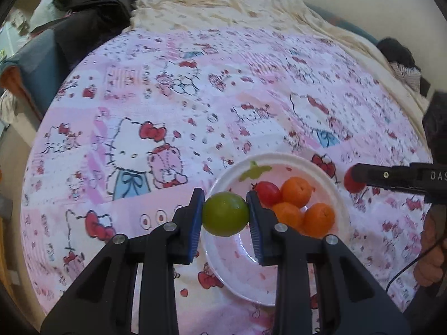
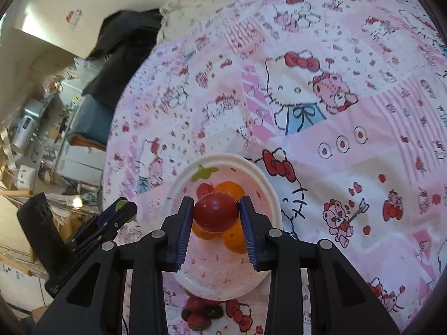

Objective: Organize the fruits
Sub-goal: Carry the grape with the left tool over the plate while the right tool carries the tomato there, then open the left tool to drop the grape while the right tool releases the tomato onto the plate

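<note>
- Gripping a green fruit [image 1: 225, 213], the left gripper [image 1: 225, 217] pinches it between blue pads [image 1: 195, 224] over the near rim of a white bowl [image 1: 329, 184] on a pink cartoon-print cloth [image 1: 167, 83].
- Right gripper [image 2: 215, 217] clamps a red fruit [image 2: 215, 211] above the same bowl.
- Three oranges [image 1: 296, 191] and a small red fruit [image 1: 268, 194] already lie touching in the bowl.
- Both held fruits look small, round, smooth and light; likely slippery and easily bruised, so a gentle hold across the widest middle seems best, as now.
- Oranges probably roll when nudged, so a low release seems wise.
- Dark berries [image 2: 199, 311] beside the bowl's near edge are partly hidden by it; their kind is unclear.
- Bowl's near side is hidden behind the fingers in both views.
- Whether the red fruit touches the oranges below it cannot be told.
</note>
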### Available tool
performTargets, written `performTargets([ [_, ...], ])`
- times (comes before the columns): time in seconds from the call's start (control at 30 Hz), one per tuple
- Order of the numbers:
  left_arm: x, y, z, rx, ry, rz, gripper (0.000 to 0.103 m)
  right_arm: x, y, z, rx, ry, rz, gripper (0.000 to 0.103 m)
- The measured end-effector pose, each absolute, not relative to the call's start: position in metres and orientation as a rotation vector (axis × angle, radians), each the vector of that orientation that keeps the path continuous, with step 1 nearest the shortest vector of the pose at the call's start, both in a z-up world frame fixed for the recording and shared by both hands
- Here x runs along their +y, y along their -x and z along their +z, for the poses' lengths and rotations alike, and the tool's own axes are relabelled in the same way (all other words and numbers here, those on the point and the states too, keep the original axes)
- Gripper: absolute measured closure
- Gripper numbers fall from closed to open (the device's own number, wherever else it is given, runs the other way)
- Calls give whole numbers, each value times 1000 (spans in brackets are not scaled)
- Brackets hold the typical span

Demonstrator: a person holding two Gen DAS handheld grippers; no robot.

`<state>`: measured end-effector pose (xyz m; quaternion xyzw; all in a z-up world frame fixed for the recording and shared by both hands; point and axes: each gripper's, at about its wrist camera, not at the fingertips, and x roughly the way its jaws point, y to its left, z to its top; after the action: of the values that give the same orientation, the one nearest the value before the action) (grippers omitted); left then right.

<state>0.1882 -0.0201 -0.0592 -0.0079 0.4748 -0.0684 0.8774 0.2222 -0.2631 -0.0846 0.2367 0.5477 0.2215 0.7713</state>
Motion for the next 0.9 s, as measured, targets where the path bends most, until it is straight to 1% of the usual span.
performTargets([
  [0.43,-39,-206,-95,1047,-42,-164,76,-254,-232,-113,1266,-433,425,67],
  [0.9,-46,-206,-113,1092,-80,-164,75,-247,-232,-122,1294,-420,412,65],
])
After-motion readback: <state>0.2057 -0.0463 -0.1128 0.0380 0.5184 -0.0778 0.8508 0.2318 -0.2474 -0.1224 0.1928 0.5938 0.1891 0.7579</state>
